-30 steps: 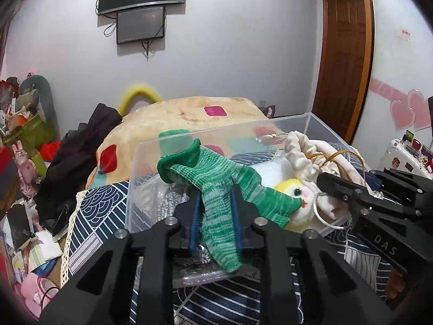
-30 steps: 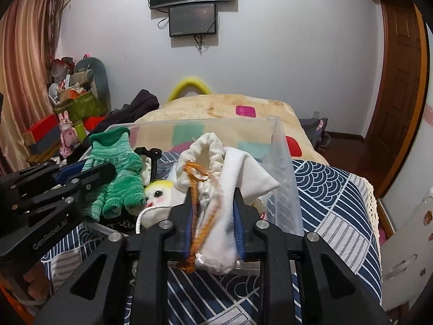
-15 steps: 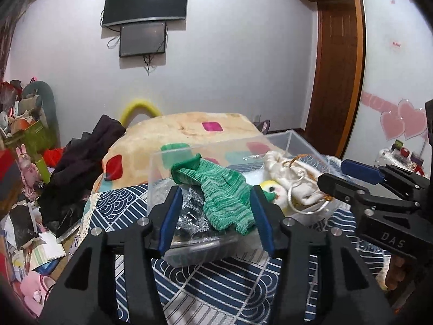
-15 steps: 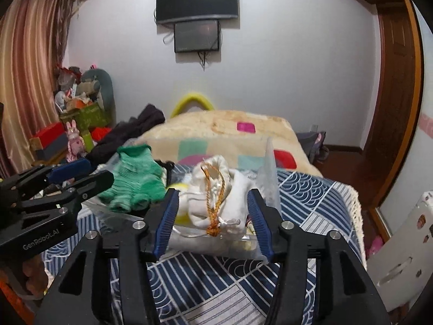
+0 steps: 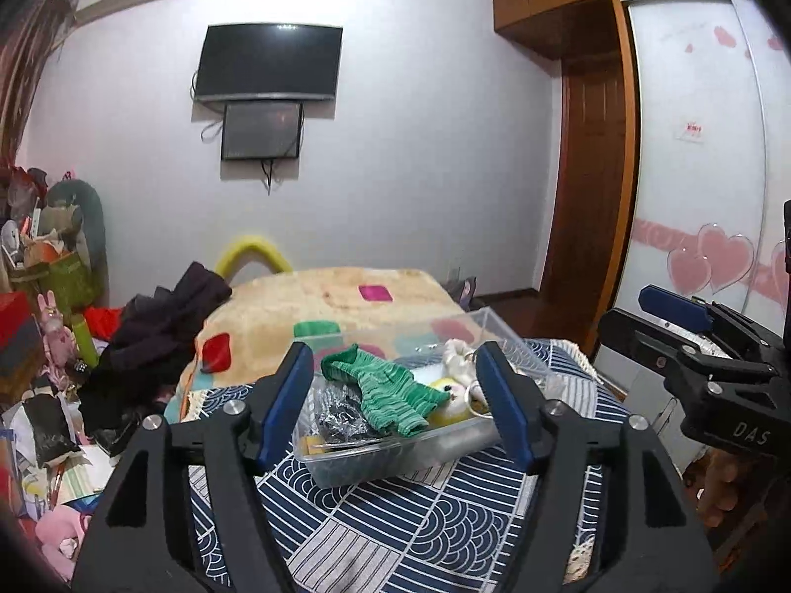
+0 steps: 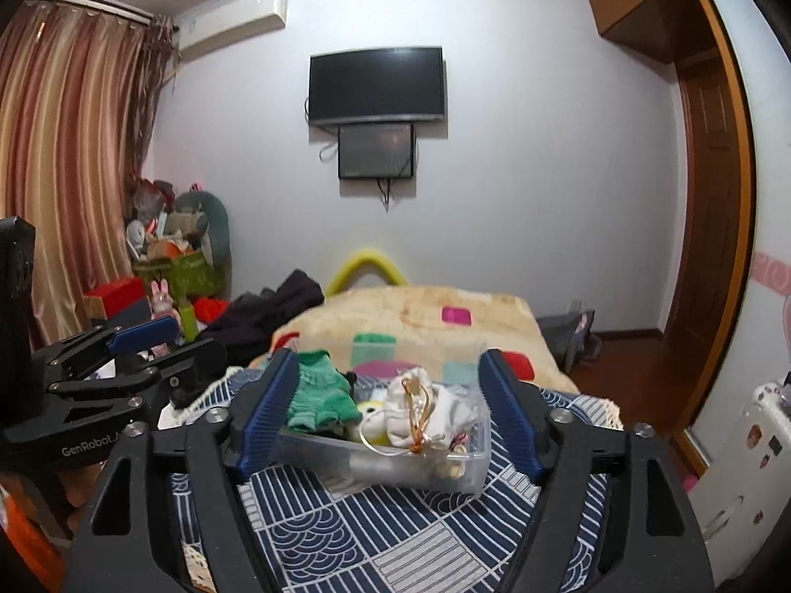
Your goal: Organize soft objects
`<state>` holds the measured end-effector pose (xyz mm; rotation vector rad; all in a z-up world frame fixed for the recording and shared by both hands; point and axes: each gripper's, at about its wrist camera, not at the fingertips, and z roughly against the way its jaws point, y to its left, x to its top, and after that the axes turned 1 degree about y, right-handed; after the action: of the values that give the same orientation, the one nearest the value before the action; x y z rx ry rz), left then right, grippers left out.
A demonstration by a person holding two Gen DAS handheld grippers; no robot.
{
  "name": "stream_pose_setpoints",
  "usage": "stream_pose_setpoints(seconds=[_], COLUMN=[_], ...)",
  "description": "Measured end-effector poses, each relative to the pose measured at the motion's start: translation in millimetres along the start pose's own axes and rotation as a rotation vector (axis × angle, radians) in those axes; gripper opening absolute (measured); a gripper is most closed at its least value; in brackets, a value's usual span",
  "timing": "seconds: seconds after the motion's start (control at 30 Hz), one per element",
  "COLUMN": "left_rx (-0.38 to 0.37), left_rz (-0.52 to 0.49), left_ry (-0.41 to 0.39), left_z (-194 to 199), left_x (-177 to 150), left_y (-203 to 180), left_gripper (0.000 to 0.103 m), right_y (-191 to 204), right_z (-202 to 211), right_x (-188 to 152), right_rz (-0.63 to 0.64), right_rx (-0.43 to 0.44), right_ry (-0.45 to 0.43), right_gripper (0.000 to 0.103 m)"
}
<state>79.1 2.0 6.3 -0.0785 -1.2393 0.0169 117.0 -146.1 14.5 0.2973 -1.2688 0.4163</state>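
Left wrist view: the left gripper [image 5: 395,407] stands with its blue-padded jaws spread wide and nothing between them, pulled back from a clear plastic box [image 5: 395,464] that sits just ahead on a navy patterned cloth [image 5: 420,529]. Inside the box a green knit sock [image 5: 390,393] lies draped over the contents, its long axis running from the cuff at the far left toward the near right; the cuff points away from the gripper. To the right of the sock rest a yellow-and-white plush toy [image 5: 452,402] and a white drawstring pouch [image 5: 457,356]. Dark, shiny items lie beneath the sock on the left; what they are cannot be told. The right gripper [image 5: 692,346] enters at the right edge, clear of the box.

Right wrist view: the right gripper [image 6: 390,417] is likewise spread wide and empty, the box [image 6: 420,469] framed between its jaws but ahead of them. Here the pouch [image 6: 425,412] is nearest, upright, with a gold cord [image 6: 415,425] hanging down its front; the sock [image 6: 319,398] lies to its left, the plush toy [image 6: 371,415] between them. The left gripper [image 6: 148,351] appears at left, beside the box. Only this view shows the striped curtain [image 6: 74,173]; both show a beige blanket [image 6: 420,316] beyond the box and a wall-mounted screen [image 6: 375,84].
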Motion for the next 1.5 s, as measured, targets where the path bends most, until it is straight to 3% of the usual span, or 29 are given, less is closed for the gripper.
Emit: stream_pose_setpoints(seconds=[0.07, 0.2, 0.47, 1.5], left_rx=[-0.004, -0.006, 0.004, 0.008], left_rz=[-0.002, -0.002, 0.019, 0.03], left_ry=[-0.016, -0.042, -0.068, -0.067], left_z=[10, 26, 41, 42], left_x=[1, 1, -1, -6], left_y=[-2, -4, -2, 1], left_gripper=[0.076, 0.085, 0.098, 0.099], right_y=[2, 7, 11, 16], right_z=[5, 11, 17, 21], right_x=[0, -1, -7, -11], right_rz=[-0.001, -0.004, -0.011, -0.008], right_rx=[0.003, 0.003, -0.015, -0.013], right_ry=[-0.016, -0.033, -0.056, -0.055], right_gripper=[0.084, 0.085, 0.099, 0.099])
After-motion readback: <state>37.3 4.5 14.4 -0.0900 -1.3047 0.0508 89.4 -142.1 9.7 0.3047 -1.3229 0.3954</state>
